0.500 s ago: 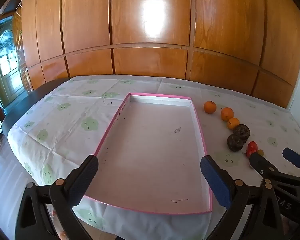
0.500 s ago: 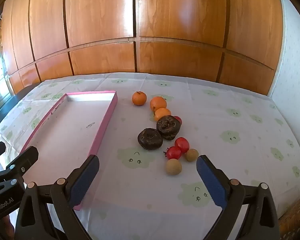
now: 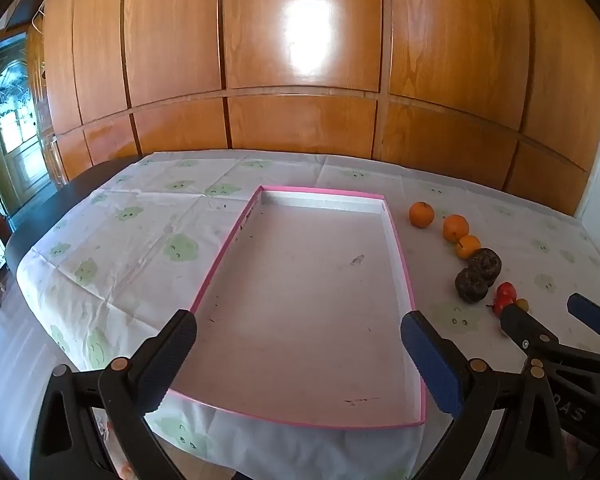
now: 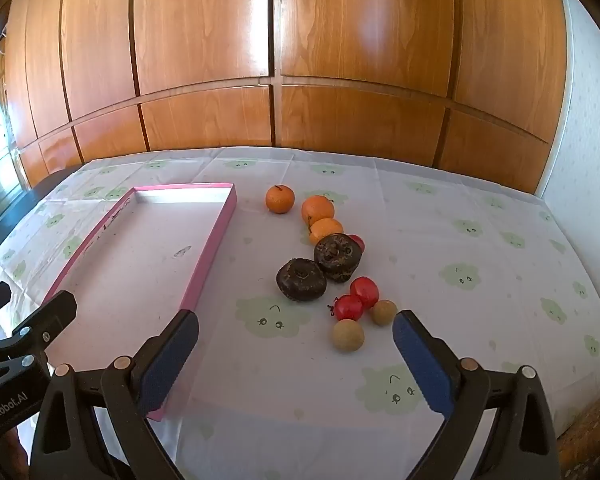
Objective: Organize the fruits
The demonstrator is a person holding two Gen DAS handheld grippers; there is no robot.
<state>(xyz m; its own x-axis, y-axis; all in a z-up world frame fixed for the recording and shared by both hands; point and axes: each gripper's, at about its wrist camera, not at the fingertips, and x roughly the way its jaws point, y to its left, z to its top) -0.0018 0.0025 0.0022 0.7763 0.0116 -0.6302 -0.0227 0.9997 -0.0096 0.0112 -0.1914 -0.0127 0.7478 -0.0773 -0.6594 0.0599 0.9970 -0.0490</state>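
Grippers being held nearly unmoved
Left gripper (image 3: 298, 344) over pink tray (image 3: 224, 248), right gripper (image 4: 296, 340) near fruits (image 4: 320, 256); fingers being kept apart.

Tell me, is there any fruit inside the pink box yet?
No, the pink box holds nothing, and the oranges and the other fruit sit on the tablecloth beside it.

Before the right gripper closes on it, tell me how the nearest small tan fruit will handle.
The tan fruit looks round and smooth, so it will probably roll if nudged on the tablecloth. It is small beside the wide-open right gripper, so it likely feels light and could slip out. It sits close to a red fruit, which a push may knock.
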